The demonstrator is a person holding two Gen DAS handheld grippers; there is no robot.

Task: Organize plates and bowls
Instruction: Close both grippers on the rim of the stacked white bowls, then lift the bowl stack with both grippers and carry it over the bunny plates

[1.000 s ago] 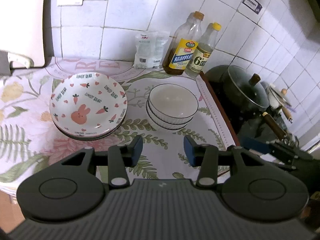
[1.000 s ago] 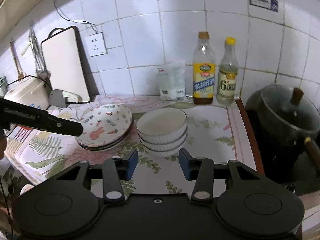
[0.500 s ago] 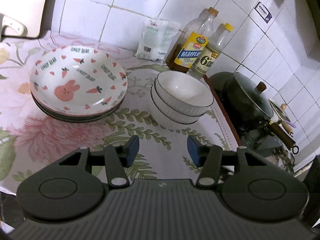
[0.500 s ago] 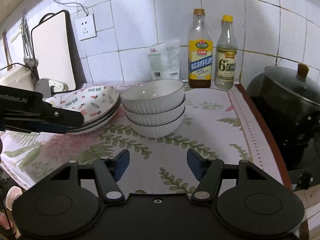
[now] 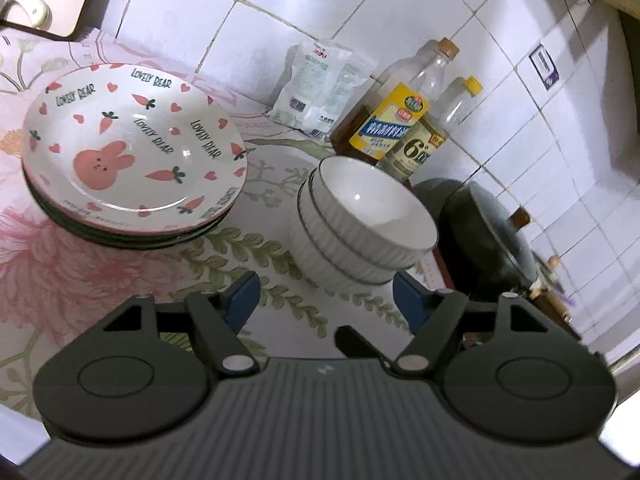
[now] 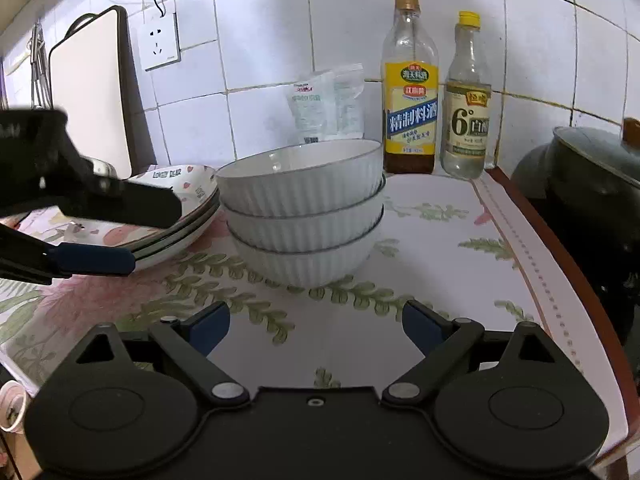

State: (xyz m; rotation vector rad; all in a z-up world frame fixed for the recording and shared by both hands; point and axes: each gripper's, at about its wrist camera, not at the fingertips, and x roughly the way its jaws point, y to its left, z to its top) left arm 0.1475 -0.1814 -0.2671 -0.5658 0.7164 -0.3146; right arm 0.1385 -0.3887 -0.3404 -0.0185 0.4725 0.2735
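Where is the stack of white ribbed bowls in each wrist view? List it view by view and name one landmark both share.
Left wrist: stack of white ribbed bowls right of centre, right of the carrot plates.
Right wrist: stack centre frame, just beyond the open jaws.
Shared landmark: yellow-label bottle behind the bowls, at the tiled wall.

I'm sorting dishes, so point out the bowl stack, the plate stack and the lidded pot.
Bowls (image 6: 300, 216), right wrist view, middle bowl's ribbed side.
Plates (image 5: 132, 152), left wrist view, top plate's inside.
Pot (image 5: 500, 232), left wrist view, lid.

Black left gripper (image 5: 326, 294) and right gripper (image 6: 316, 326), blue-padded jaws
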